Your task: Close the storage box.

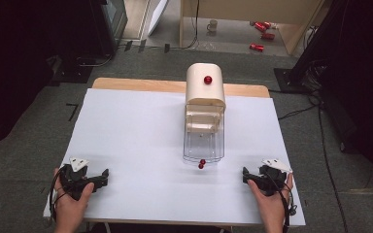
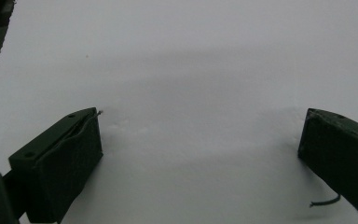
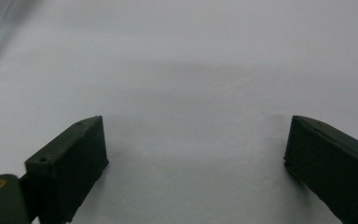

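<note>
A cream bread-box-like container [image 1: 205, 85] with a red knob [image 1: 207, 79] stands at the far middle of the white table [image 1: 141, 141]. Its clear lid [image 1: 203, 141] lies folded forward onto the table, with a small red knob [image 1: 201, 164] at its near edge. My left gripper [image 1: 99, 177] rests near the front left edge, jaws wide open over bare table [image 2: 200, 126]. My right gripper [image 1: 246, 175] rests near the front right edge, also open with nothing between its jaws [image 3: 196, 140].
Beyond the table lies grey carpet with black cables [image 1: 301, 111]. A wooden desk frame [image 1: 252, 19], a mug [image 1: 212, 25] and red cans [image 1: 263, 30] sit on the floor at the back. Dark equipment stands at both sides.
</note>
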Available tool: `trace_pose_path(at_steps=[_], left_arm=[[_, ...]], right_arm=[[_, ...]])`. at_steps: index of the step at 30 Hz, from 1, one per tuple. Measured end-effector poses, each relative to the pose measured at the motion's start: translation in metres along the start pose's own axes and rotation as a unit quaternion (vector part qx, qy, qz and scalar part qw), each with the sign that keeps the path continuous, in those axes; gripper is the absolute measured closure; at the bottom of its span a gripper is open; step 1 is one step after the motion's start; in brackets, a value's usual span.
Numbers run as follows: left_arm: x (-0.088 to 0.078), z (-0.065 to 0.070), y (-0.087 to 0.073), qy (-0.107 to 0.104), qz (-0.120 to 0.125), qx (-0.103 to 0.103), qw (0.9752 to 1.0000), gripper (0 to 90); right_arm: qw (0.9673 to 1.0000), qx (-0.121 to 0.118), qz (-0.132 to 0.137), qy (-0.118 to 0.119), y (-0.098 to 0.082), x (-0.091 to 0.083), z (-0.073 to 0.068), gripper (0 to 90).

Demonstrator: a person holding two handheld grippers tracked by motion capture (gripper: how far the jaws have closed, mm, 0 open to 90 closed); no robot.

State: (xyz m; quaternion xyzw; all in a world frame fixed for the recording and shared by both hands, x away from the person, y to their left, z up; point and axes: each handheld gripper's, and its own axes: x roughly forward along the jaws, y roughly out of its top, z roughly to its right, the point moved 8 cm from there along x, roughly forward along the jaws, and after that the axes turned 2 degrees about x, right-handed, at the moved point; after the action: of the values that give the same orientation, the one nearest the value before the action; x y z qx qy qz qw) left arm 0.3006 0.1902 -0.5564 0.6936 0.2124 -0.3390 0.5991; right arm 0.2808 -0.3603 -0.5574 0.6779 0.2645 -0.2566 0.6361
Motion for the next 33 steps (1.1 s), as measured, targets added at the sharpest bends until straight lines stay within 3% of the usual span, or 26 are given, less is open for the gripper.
trace_pose_path(at_steps=[4,5,14,17,18,19,26,33], left_arm=[[0.000,0.000,0.000,0.000,0.000,0.000,1.0000,0.0],[0.000,0.000,0.000,0.000,0.000,0.000,1.0000,0.0],[0.000,0.000,0.000,0.000,0.000,0.000,1.0000,0.0],[0.000,0.000,0.000,0.000,0.000,0.000,1.0000,0.0],[0.000,0.000,0.000,0.000,0.000,0.000,1.0000,0.0],[0.000,0.000,0.000,0.000,0.000,0.000,1.0000,0.0],[0.000,0.000,0.000,0.000,0.000,0.000,1.0000,0.0],[0.000,0.000,0.000,0.000,0.000,0.000,1.0000,0.0]], right_arm=[[0.9999,0.015,0.000,-0.002,-0.001,-0.004,-0.002,9.8],[0.9997,0.019,0.000,0.013,-0.001,-0.007,-0.008,10.0],[0.9991,0.005,0.014,0.041,0.005,-0.023,-0.037,13.8],[0.9980,-0.002,0.019,0.061,0.008,-0.030,-0.054,14.7],[0.9980,-0.002,0.019,0.061,0.008,-0.030,-0.054,14.7],[0.9970,-0.007,0.023,0.073,0.010,-0.034,-0.064,16.2],[0.9950,-0.018,0.034,0.092,0.016,-0.044,-0.085,19.6],[0.9916,-0.027,0.039,0.120,0.020,-0.052,-0.109,31.5]])
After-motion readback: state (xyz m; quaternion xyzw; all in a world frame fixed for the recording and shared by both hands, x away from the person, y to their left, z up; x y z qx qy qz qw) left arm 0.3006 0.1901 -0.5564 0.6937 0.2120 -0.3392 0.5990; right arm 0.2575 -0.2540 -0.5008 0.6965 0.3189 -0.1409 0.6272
